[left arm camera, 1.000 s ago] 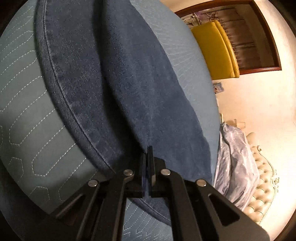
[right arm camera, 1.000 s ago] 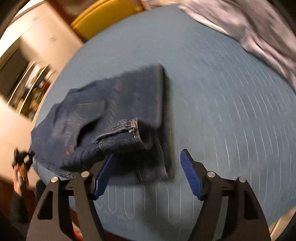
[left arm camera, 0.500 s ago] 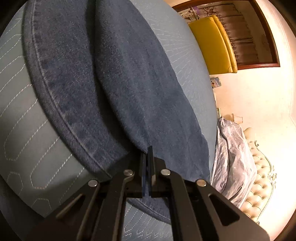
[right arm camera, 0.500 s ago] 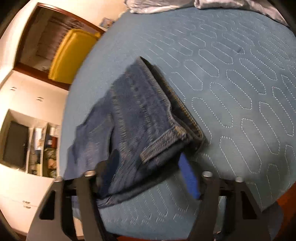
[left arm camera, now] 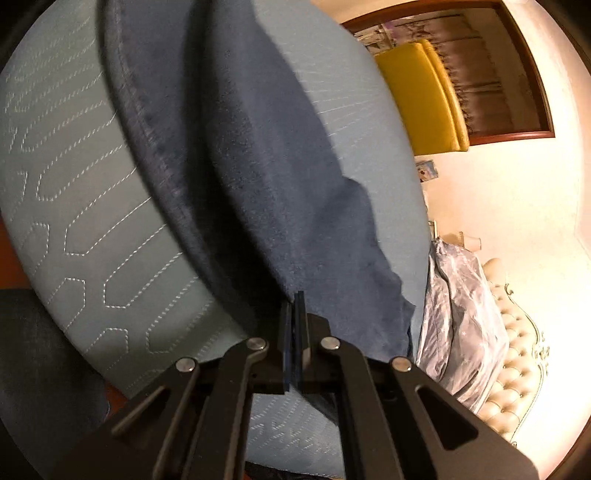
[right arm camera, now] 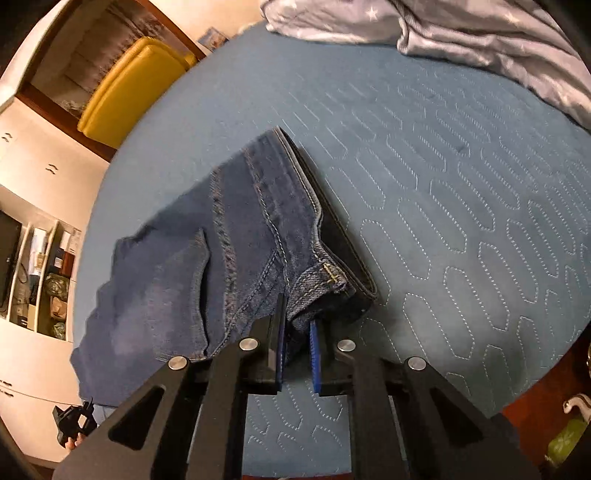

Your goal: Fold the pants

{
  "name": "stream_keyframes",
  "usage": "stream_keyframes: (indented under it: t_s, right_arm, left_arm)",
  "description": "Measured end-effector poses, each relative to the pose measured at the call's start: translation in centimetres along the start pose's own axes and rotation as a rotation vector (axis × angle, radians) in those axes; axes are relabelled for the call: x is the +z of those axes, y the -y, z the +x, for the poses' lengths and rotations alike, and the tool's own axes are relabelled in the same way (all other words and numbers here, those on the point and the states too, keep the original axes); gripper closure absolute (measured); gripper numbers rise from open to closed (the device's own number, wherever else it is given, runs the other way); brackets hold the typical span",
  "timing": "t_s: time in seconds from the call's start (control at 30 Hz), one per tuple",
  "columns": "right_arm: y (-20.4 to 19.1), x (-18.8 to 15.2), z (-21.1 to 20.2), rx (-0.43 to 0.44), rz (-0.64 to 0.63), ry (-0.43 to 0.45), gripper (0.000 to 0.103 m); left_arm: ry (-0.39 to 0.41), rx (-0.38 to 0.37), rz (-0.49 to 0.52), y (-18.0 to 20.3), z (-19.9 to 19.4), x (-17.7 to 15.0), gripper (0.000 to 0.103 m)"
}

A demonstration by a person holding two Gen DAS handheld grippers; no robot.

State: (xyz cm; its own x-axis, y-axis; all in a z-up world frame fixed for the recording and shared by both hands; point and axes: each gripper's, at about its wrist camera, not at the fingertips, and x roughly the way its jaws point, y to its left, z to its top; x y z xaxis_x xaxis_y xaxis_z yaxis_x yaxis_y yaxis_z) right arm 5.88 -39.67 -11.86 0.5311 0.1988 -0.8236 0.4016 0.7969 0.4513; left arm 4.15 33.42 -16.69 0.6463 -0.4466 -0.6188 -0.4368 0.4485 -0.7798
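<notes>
Dark blue jeans (right arm camera: 229, 240) lie on a blue quilted bed (right arm camera: 443, 184). In the right wrist view my right gripper (right arm camera: 297, 328) is shut on the waistband corner by a belt loop, near the bed's front edge. In the left wrist view my left gripper (left arm camera: 294, 317) is shut on an edge of the jeans (left arm camera: 258, 177), and the cloth runs away from it in a raised fold over the bed (left arm camera: 74, 184). The left gripper also shows small at the lower left of the right wrist view (right arm camera: 72, 424).
A grey starred duvet (right arm camera: 443, 33) is bunched at the bed's far side, and shows in the left wrist view (left arm camera: 461, 314) by a tufted headboard (left arm camera: 517, 350). A yellow chair (right arm camera: 129, 88) stands beyond the bed. Shelves (right arm camera: 40, 277) line the left wall.
My right gripper moved in to the waistband corner and closed on it. My left gripper stayed shut on the jeans and lifted them, so the cloth now stands in a higher fold.
</notes>
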Motion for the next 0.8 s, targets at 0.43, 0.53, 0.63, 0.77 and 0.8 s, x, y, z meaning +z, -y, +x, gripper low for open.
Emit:
stream_keyframes:
  t_s: [0.43, 0.53, 0.63, 0.77, 0.8]
  right_arm:
    - [0.8, -0.8, 3.5, -0.174, -0.101, 0.002, 0.093]
    - [0.6, -0.7, 3.9, -0.185, -0.101, -0.003, 0.093]
    - [0.3, -0.6, 4.2, -0.195, -0.108, -0.008, 0.093]
    - [-0.1, -0.6, 4.7, -0.214, -0.122, -0.012, 0.093]
    - [-0.2, -0.5, 4.8, -0.219, -0.124, -0.014, 0.093]
  left_arm:
    - [0.025, -0.110, -0.069, -3.0, 0.9, 0.7, 0.068]
    - [0.054, -0.152, -0.109, -3.7, 0.6, 2.6, 0.068]
    - [0.112, -0.167, -0.109, -3.7, -0.9, 5.0, 0.068]
    - [0.203, -0.164, -0.106, -3.5, -3.0, 9.1, 0.068]
    - [0.218, -0.157, -0.108, -3.6, -3.1, 10.4, 0.068]
